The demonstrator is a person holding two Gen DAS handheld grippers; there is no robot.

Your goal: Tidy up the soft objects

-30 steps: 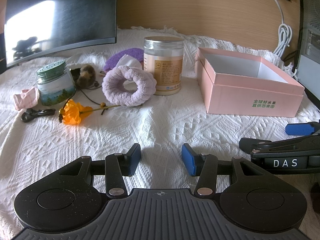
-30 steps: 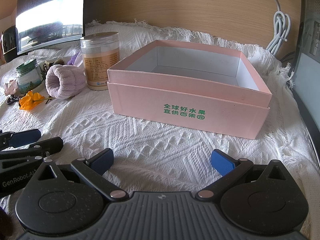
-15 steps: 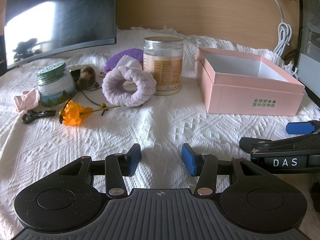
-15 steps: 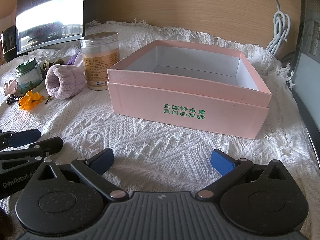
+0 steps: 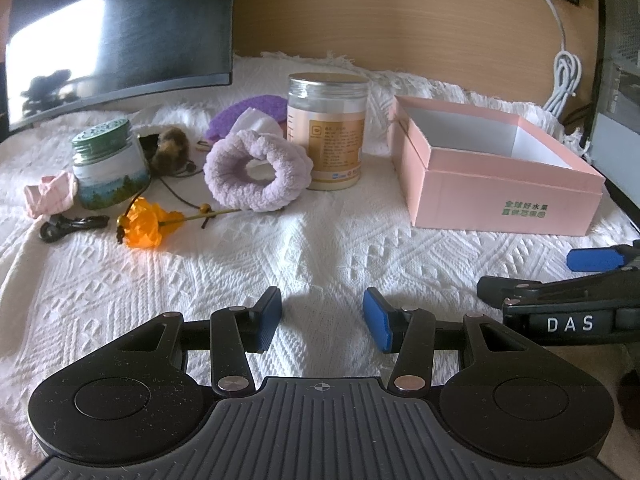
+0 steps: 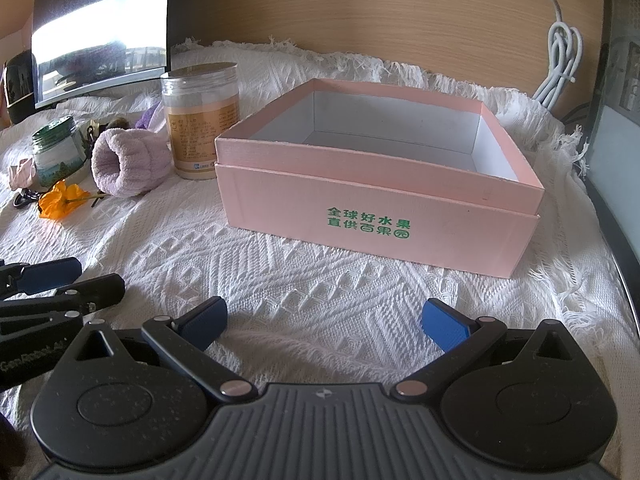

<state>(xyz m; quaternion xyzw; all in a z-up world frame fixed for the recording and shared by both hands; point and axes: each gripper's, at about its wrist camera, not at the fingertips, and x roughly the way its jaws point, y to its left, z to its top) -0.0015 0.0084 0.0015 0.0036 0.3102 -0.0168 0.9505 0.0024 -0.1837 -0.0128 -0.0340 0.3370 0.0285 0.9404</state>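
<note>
A lilac fluffy scrunchie point(image 5: 258, 176) lies on the white cloth left of a tall jar; it also shows in the right wrist view point(image 6: 130, 162). An orange fabric flower point(image 5: 146, 224), a pink cloth scrap point(image 5: 50, 194), a brown fuzzy item point(image 5: 170, 150) and a purple pad point(image 5: 250, 114) lie near it. An open, empty pink box point(image 5: 504, 200) stands at the right, seen close in the right wrist view point(image 6: 376, 216). My left gripper point(image 5: 322, 322) is open and empty above the cloth, well short of the scrunchie. My right gripper point(image 6: 324, 326) is open wide and empty in front of the box.
A tall clear jar point(image 5: 326, 136) and a green-lidded jar point(image 5: 108, 168) stand among the soft things. A black cable point(image 5: 70, 226) lies at the left. A monitor point(image 5: 116, 36) stands at the back left, a white cable point(image 5: 564, 80) and a wooden wall behind.
</note>
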